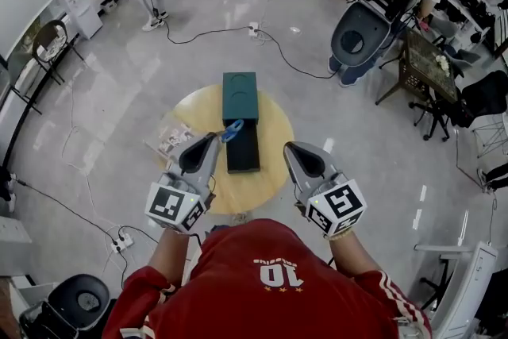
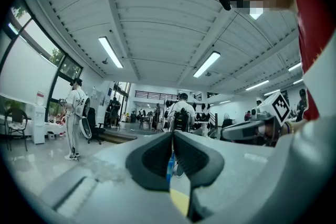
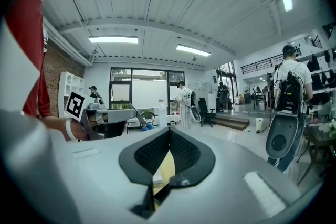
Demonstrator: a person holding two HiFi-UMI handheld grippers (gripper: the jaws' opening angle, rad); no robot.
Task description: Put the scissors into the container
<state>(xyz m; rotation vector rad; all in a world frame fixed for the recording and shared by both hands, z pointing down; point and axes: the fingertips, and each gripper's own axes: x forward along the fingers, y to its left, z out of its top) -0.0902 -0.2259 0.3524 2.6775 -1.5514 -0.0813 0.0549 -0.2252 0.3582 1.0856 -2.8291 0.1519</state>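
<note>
round yellow table [image 1: 274,131], teal-and-black container [image 1: 240,95] lying mid-table, left gripper [image 1: 215,137] clamped on the scissors [image 1: 232,129] (blue handle sticking out of the jaw tips, at the container's left edge, over the black half), right gripper [image 1: 290,148] jaws together, nothing gripped, right of the container

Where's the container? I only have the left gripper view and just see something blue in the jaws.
Observer: In the head view, the container lies on the round table, just ahead of the left gripper.
Operator: And the blue thing?
Observer: It's the scissors. Their blue handles stick out past the jaws and line up with the container's left edge.
Operator: Right side busy?
Observer: No, the right gripper has its jaws together with nothing between them.
</note>
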